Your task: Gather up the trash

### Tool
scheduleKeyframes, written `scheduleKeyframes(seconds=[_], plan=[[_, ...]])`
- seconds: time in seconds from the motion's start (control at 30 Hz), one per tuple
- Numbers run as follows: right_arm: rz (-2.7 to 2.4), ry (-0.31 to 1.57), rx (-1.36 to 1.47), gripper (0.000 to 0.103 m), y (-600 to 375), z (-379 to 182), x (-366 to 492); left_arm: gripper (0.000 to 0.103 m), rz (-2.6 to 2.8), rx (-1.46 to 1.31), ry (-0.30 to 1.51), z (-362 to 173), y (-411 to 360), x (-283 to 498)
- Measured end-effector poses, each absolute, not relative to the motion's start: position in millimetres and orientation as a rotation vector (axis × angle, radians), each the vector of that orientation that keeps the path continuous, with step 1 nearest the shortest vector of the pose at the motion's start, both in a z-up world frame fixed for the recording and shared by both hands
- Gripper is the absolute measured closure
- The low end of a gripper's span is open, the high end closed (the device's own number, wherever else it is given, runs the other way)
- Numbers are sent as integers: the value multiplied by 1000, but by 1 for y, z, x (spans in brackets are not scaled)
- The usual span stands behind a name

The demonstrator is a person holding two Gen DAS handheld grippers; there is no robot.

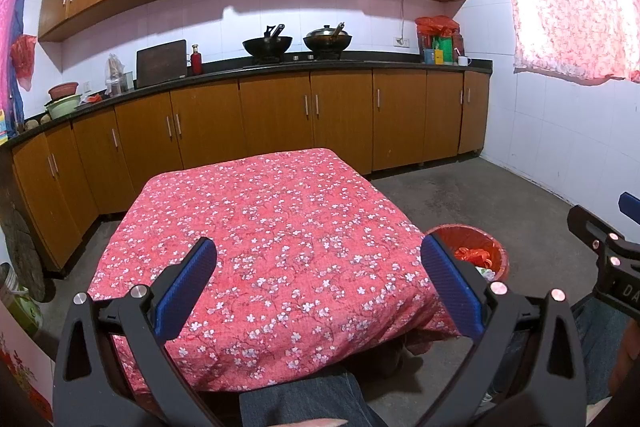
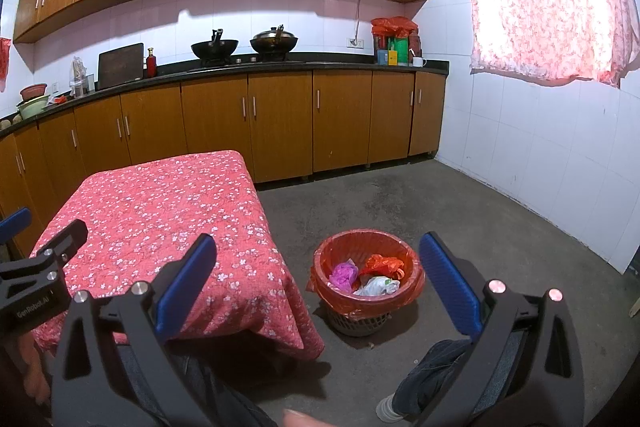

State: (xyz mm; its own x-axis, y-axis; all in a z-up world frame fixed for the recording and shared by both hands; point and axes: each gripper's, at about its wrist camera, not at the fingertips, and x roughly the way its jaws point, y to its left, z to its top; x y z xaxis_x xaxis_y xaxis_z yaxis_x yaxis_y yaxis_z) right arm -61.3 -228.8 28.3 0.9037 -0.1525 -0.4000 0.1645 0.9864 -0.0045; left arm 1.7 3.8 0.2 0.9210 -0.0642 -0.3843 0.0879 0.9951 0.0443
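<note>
Since nothing lies on the flowered red cloth covering the bench [image 1: 280, 247], and three pieces of trash already sit in the bin [image 2: 368, 279], the job looks to be at or very near its end — a judgement from how things lie now. The bin stands on the concrete floor [image 2: 400, 195] just beside the bench's right edge, close to its near right corner; it is a pale basket lined with an orange-red bag. Inside it are a pink crumpled wrapper [image 2: 345, 274], an orange plastic bag [image 2: 380, 264] and a white crumpled bag [image 2: 378, 286], lying together against the liner. The left claw [image 1: 318, 291] hangs over the near half of the bench with its blue pads spread wide and nothing between them. The right claw [image 2: 318, 287] is just as wide and just as empty, held near the bench's near right corner with the bin showing between its pads. If any step is in hand, it is a last check — the bench top shows bare in both views, and the floor around the bin shows only a few small specks, too small to tell. The next move likely calls for scanning the floor and the bench's far edge for stray pieces; should one turn up, the nearer claw would need to come down over it and close before carrying it to the bin.
</note>
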Motion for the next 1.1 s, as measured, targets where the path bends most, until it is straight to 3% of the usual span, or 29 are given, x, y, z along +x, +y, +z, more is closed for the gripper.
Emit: scheduleKeyframes(seconds=[1.1], plan=[[-165, 414, 35, 4, -227, 28, -62, 2, -89, 61, 398, -2, 5, 0]])
